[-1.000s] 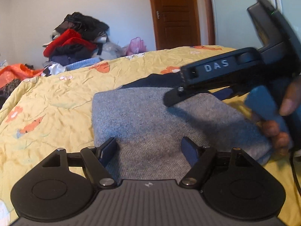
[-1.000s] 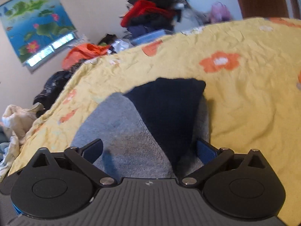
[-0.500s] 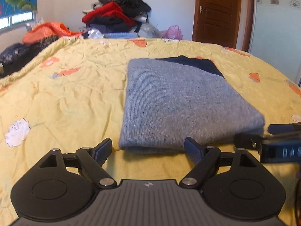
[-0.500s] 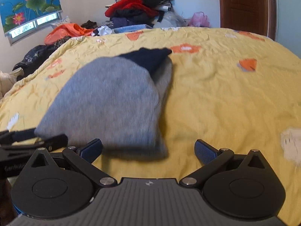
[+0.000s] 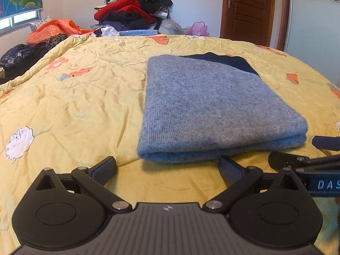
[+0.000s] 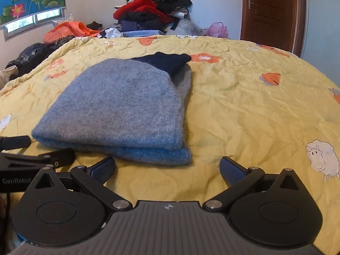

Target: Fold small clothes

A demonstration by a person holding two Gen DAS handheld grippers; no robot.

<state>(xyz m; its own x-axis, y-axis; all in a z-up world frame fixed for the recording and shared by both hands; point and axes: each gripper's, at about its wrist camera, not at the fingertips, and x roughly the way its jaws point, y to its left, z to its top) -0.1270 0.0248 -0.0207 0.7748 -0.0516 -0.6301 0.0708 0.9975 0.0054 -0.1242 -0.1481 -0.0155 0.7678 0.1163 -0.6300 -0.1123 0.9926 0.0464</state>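
A grey knit garment (image 5: 208,108) with a dark navy part (image 5: 229,60) at its far end lies folded flat on the yellow bedspread (image 5: 74,106). It also shows in the right wrist view (image 6: 125,106), with the navy part (image 6: 167,61) at the back. My left gripper (image 5: 167,169) is open and empty, just short of the garment's near edge. My right gripper (image 6: 167,167) is open and empty, near the garment's near right corner. Each gripper shows at the edge of the other's view: the right one (image 5: 318,161) and the left one (image 6: 27,155).
A pile of red, black and dark clothes (image 5: 136,10) is heaped beyond the bed's far edge. Orange cloth (image 5: 53,29) lies at the far left. A brown door (image 5: 246,10) stands at the back right. The bedspread (image 6: 265,110) stretches right of the garment.
Both grippers have drawn back from the garment toward the bed's near edge. A second ago they were over it; now it lies folded and untouched.
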